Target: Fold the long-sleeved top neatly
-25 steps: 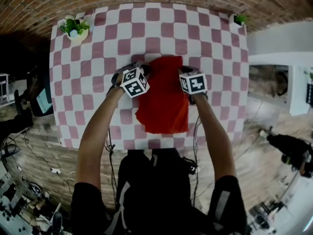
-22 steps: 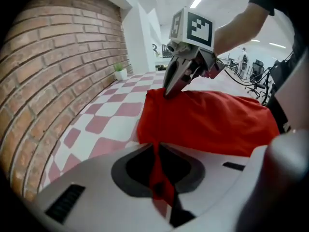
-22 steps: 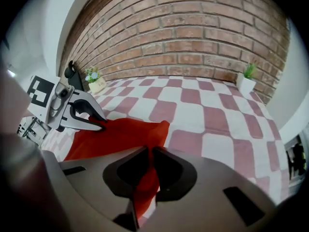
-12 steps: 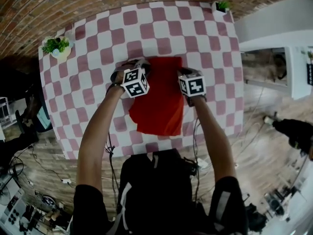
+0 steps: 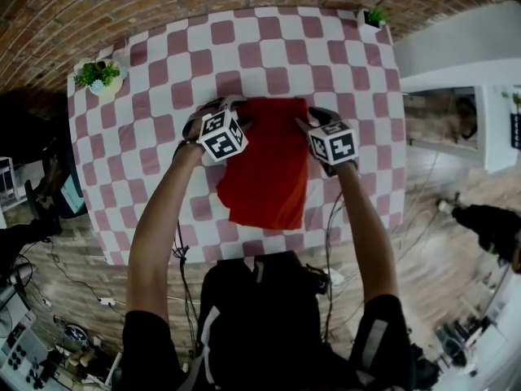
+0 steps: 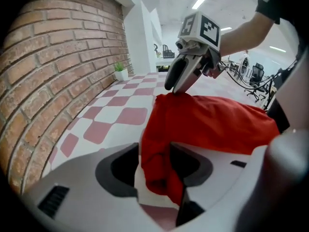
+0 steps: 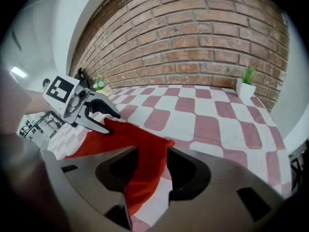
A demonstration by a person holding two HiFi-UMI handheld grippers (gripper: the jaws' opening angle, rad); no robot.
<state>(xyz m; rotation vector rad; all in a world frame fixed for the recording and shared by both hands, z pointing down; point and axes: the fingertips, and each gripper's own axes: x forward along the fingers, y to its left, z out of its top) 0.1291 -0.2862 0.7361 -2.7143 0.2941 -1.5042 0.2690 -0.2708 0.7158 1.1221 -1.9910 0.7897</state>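
The red long-sleeved top [image 5: 264,165] lies folded into a long strip on the checkered table [image 5: 163,80]. My left gripper [image 5: 241,112] is at its far left corner and my right gripper [image 5: 305,120] at its far right corner. Both pairs of jaws have just been opening. In the left gripper view a fold of the red top [image 6: 212,124] still hangs between the spread jaws of my left gripper [image 6: 154,163]. The right gripper view shows the cloth [image 7: 140,144] lying loose between the parted jaws of my right gripper [image 7: 149,170].
A potted plant [image 5: 99,73] stands at the table's far left corner and a smaller one [image 5: 373,15] at the far right corner. A brick wall [image 5: 122,6] runs behind the table. Cables lie on the floor near the person's legs.
The right gripper has shifted a little to the right at the top's corner. The top's far edge now lies wider and flatter on the table. The left gripper has barely moved.
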